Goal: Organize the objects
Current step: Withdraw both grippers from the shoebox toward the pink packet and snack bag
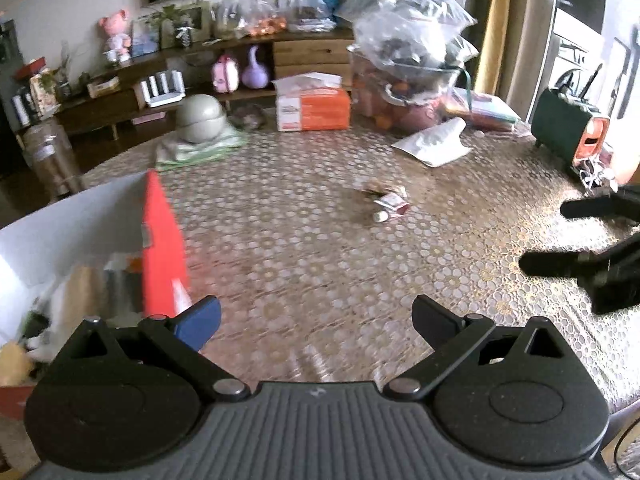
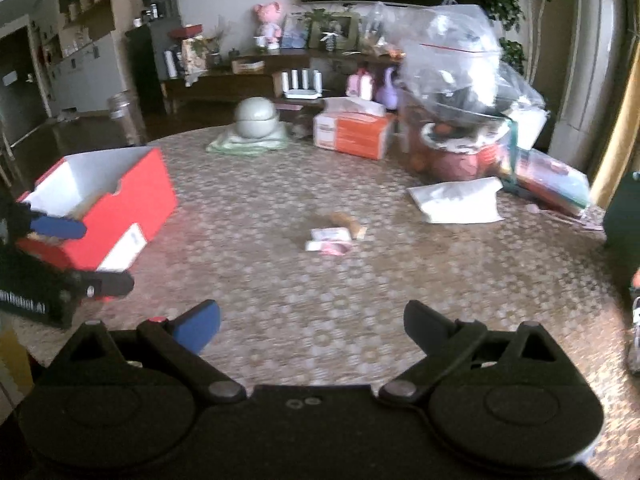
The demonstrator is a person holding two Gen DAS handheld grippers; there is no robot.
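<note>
A red open box (image 2: 112,208) with a white inside stands at the table's left; in the left wrist view (image 1: 160,240) it is close on my left, with several items inside. Small pink-and-white packets (image 2: 330,240) and a tan snack piece (image 2: 348,222) lie mid-table, also in the left wrist view (image 1: 390,204). My left gripper (image 1: 316,320) is open and empty, just right of the box; it shows in the right wrist view (image 2: 92,256). My right gripper (image 2: 312,328) is open and empty above bare tablecloth; it shows in the left wrist view (image 1: 552,236).
At the back stand an orange tissue box (image 2: 352,130), a grey lidded bowl on a green cloth (image 2: 256,120), large clear bags of goods (image 2: 460,92) and a white pouch (image 2: 460,200). A dark green appliance (image 1: 564,132) stands at the right. The lace tablecloth (image 2: 280,280) covers the table.
</note>
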